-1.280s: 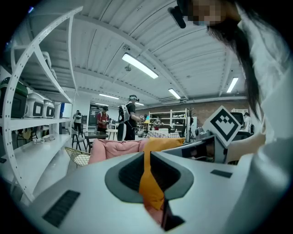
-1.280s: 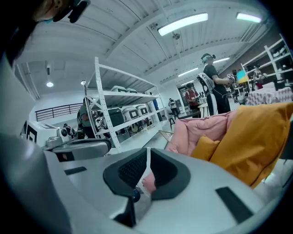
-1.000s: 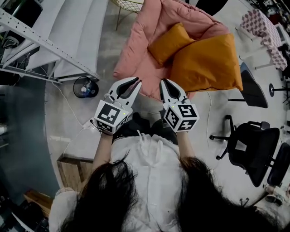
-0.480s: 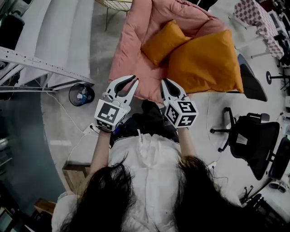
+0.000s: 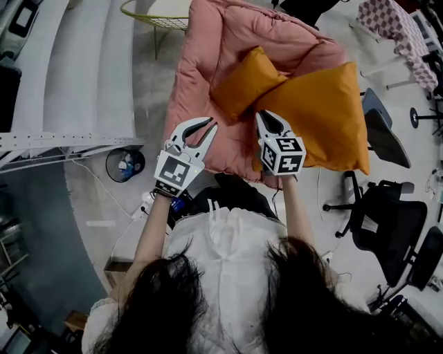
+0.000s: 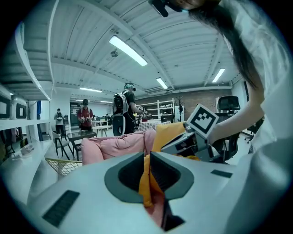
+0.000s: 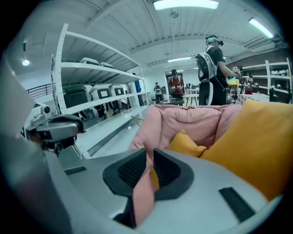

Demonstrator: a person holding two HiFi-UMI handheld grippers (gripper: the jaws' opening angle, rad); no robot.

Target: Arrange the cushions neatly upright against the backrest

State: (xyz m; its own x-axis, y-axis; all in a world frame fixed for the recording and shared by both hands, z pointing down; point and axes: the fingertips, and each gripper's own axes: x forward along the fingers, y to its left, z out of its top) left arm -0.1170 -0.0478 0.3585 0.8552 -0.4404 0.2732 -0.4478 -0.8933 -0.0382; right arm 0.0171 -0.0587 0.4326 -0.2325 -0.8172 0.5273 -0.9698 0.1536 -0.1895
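A pink padded sofa holds two orange cushions. The small cushion lies tilted on the seat, and the large cushion leans over the sofa's right side. My left gripper is shut and empty over the sofa's front edge. Just before the large cushion's near corner is my right gripper, shut and empty too. The left gripper view shows its own jaws together, with an orange cushion and the right gripper beyond. In the right gripper view, closed jaws point at the small cushion and large cushion.
A round bin stands on the floor left of the sofa, beside white shelving. A yellow wire frame is behind the sofa's left corner. Black office chairs stand at the right. People stand far across the room.
Both grippers have moved forward toward the sofa, the right one further, up to the large cushion's near corner. Their jaws have stayed shut.
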